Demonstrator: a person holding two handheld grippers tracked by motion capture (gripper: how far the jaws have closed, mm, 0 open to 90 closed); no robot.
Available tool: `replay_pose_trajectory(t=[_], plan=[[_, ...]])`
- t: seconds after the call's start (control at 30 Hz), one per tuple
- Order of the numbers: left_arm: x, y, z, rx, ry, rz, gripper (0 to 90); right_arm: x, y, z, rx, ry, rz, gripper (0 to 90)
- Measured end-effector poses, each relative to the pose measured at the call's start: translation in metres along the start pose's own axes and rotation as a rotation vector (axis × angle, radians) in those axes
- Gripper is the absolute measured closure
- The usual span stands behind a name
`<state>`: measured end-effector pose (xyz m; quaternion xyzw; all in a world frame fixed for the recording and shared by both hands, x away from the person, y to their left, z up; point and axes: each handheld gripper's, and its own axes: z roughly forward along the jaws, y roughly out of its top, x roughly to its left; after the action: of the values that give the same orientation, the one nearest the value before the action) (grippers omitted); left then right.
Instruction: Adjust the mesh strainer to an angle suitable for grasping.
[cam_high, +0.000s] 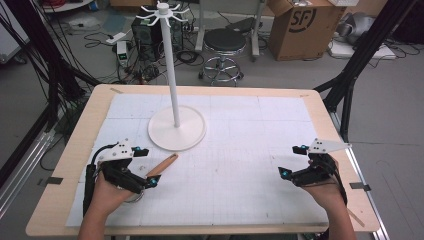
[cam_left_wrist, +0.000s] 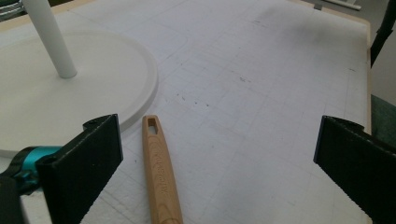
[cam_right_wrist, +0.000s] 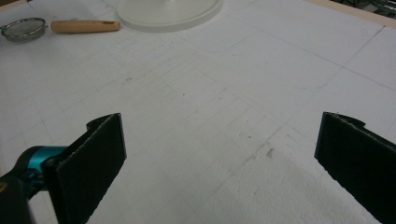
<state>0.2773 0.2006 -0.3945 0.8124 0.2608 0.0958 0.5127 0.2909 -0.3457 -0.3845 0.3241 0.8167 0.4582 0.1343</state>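
A small strainer with a wooden handle (cam_high: 163, 164) lies on the white mat, its metal mesh bowl (cam_right_wrist: 22, 29) mostly hidden under my left hand in the high view. My left gripper (cam_high: 147, 166) hovers low over the handle (cam_left_wrist: 161, 177) with its jaws wide apart; the handle lies between them, nearer the left jaw, untouched. A white hook stand (cam_high: 173, 75) rises from a round base (cam_high: 176, 129) just beyond. My right gripper (cam_high: 290, 160) is at the mat's right side, open, with bare mat between its jaws (cam_right_wrist: 219, 163).
The stand's base (cam_left_wrist: 70, 93) lies close ahead of the left gripper, and its hooks (cam_high: 162, 9) spread at the top of the pole. The wooden table edge (cam_high: 345, 200) frames the mat. A stool, a cardboard box and cables sit on the floor beyond.
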Motion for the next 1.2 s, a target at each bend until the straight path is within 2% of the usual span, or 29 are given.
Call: replay_pose_trajectory(t=[0.23,0.63,0.67,0.8,0.87,0.9,0.93,0.97,1.0,1.03,1.1,1.2], plan=[[0.001,-0.001,0.000,-0.003,0.009,-0.007,1.7,0.000,-0.003,-0.001,0.015,-0.009,0.006,0.8],[0.006,-0.005,0.006,0.063,0.054,-0.023,1.7,0.001,-0.004,-0.005,0.021,-0.023,0.018,0.8],[0.008,-0.005,0.008,0.084,0.068,-0.027,1.7,0.000,-0.005,-0.004,0.023,-0.024,0.017,0.8],[0.011,-0.006,0.011,0.110,0.086,-0.047,1.7,0.000,-0.007,-0.002,0.033,-0.026,0.014,0.8],[0.015,-0.007,0.015,0.152,0.097,-0.067,1.8,0.000,-0.008,-0.001,0.038,-0.025,0.014,0.8],[0.015,-0.007,0.015,0.152,0.097,-0.067,1.8,0.000,-0.008,-0.001,0.039,-0.026,0.018,0.8],[0.017,-0.009,0.018,0.187,0.099,-0.073,1.8,0.000,-0.008,0.000,0.042,-0.025,0.017,0.8],[0.017,-0.009,0.018,0.187,0.099,-0.073,1.8,0.000,-0.009,0.000,0.046,-0.025,0.017,0.8],[0.018,-0.010,0.022,0.225,0.107,-0.076,1.8,0.000,-0.009,0.001,0.052,-0.029,0.018,0.8],[0.018,-0.010,0.022,0.225,0.107,-0.076,1.8,0.000,-0.009,0.001,0.052,-0.029,0.018,0.8],[0.019,-0.012,0.028,0.275,0.111,-0.080,1.8,0.000,-0.010,0.004,0.063,-0.029,0.016,0.8],[0.020,-0.013,0.029,0.301,0.113,-0.075,6.1,0.001,-0.009,0.005,0.065,-0.027,0.014,0.8]])
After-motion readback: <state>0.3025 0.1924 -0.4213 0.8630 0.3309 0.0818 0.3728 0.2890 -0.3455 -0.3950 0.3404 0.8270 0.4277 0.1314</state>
